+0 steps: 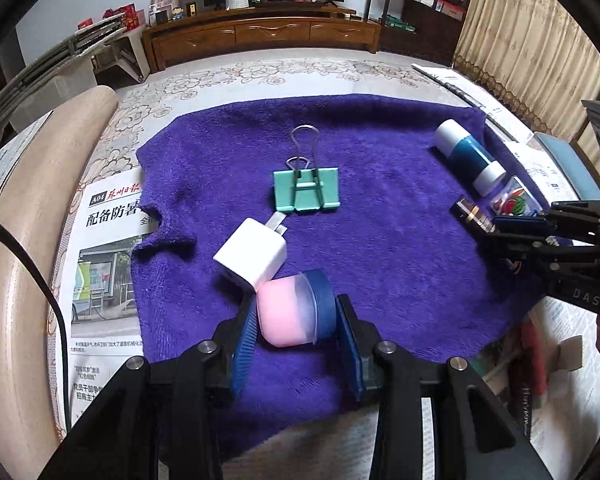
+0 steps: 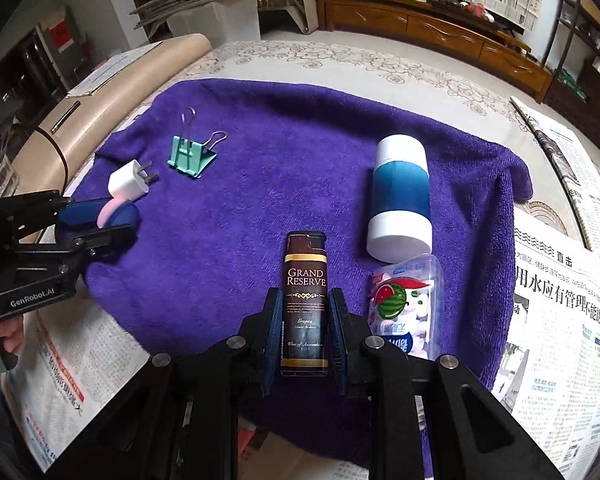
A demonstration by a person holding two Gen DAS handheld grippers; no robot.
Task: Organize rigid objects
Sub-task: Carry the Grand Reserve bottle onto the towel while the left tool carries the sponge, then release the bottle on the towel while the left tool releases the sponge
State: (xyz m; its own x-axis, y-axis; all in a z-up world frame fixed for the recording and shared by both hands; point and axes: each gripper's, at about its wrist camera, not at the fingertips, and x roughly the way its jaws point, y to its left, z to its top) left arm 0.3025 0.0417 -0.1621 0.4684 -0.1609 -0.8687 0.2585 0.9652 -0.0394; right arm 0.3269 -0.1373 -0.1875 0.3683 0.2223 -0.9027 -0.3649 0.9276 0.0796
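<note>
The left tongs (image 1: 296, 336) are gripping a pink jar (image 1: 296, 312) beside the charger (image 1: 252, 254), while the right tongs (image 2: 305, 330) are clamping a lighter (image 2: 305, 300) beside the candy bottle (image 2: 408, 312), all over the purple towel (image 2: 280, 152).

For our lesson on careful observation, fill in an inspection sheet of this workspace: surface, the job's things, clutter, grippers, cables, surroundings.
Surface: purple towel spread over newspapers on a floral tablecloth.
Job's things: green binder clip, white charger plug, blue-and-white bottle lying on its side, clear candy box beside it, a lighter and a pink jar, both gripped.
Clutter: nothing seen on the towel beyond these.
Grippers: left gripper shut on the pink jar; right gripper shut on the lighter.
Cables: one black cable across the beige chair back at the table's edge.
Surroundings: wooden cabinet, shelves, curtain, newspapers on the wall.
</note>
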